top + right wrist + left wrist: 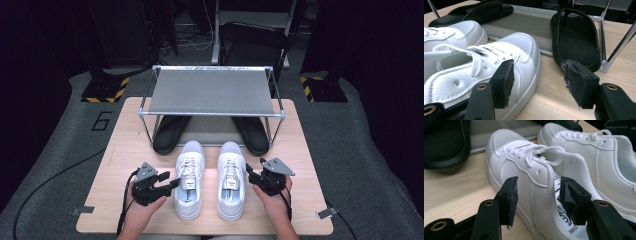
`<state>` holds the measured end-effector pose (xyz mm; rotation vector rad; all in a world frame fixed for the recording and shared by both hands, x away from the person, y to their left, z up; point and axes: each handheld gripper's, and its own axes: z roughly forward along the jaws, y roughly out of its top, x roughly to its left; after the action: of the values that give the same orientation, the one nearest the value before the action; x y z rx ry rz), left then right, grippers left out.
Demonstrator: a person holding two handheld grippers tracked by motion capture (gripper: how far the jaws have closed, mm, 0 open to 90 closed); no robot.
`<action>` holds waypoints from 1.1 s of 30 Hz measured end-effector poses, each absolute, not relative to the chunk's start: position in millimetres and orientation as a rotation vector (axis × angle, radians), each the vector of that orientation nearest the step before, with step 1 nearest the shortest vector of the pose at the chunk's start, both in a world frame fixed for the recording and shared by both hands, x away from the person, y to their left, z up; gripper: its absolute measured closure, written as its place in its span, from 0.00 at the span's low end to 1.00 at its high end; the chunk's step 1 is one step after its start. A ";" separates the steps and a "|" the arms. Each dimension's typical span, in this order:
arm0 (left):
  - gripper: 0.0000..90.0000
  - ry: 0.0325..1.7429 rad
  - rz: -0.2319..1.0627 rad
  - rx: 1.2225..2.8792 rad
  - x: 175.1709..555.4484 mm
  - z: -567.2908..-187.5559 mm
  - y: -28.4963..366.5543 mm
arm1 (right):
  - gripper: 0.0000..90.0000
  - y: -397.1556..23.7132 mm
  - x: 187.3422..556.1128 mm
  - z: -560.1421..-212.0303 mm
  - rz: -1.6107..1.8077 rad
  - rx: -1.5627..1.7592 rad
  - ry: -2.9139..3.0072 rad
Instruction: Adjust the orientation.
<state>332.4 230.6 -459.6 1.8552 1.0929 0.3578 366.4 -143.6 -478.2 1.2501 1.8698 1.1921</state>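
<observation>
Both hands rest low in the frame, flanking the sneakers. The left gripper (173,183) has its jaws apart astride the left sneaker's (189,180) collar wall, not pinching. The right gripper (249,173), jaws apart, sits beside the right sneaker (231,179). Bare table (115,165) lies outside each hand; black sandals (170,133) and the rack (210,90) stand above.

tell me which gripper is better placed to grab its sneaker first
Left, probably. The left gripper has its open jaws straddling the left sneaker collar wall. The right gripper is open too, but one jaw sits by the right sneaker side and the other over bare table.
</observation>
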 end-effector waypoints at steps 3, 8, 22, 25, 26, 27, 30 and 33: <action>0.55 1.098 0.367 1.870 333.4 -462.2 226.5 | 0.45 -144.0 365.9 -478.8 1.196 1.252 1.869; 0.58 1.115 0.388 1.883 336.7 -466.7 222.1 | 0.45 -146.5 364.2 -481.6 1.205 1.264 1.863; 0.66 1.109 0.402 1.910 340.2 -469.8 213.9 | 0.45 -150.0 362.7 -487.6 1.206 1.286 1.870; 0.68 1.112 0.414 1.917 341.1 -469.7 212.8 | 0.45 -152.1 362.4 -488.5 1.207 1.296 1.866; 0.68 1.119 0.409 1.914 341.3 -469.7 213.0 | 0.45 -153.0 362.3 -488.6 1.206 1.301 1.866; 0.68 1.124 0.411 1.909 341.5 -469.7 213.1 | 0.45 -153.2 362.0 -488.9 1.213 1.306 1.860; 0.69 1.134 0.416 1.907 341.4 -469.5 212.2 | 0.45 -154.7 361.2 -489.6 1.201 1.309 1.866; 0.71 1.138 0.407 1.917 341.9 -468.0 212.1 | 0.45 -154.8 361.2 -490.0 1.202 1.311 1.862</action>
<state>341.9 212.1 -468.0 1.9173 1.1376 0.4070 361.2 -154.8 -490.0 1.3107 1.8619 1.2024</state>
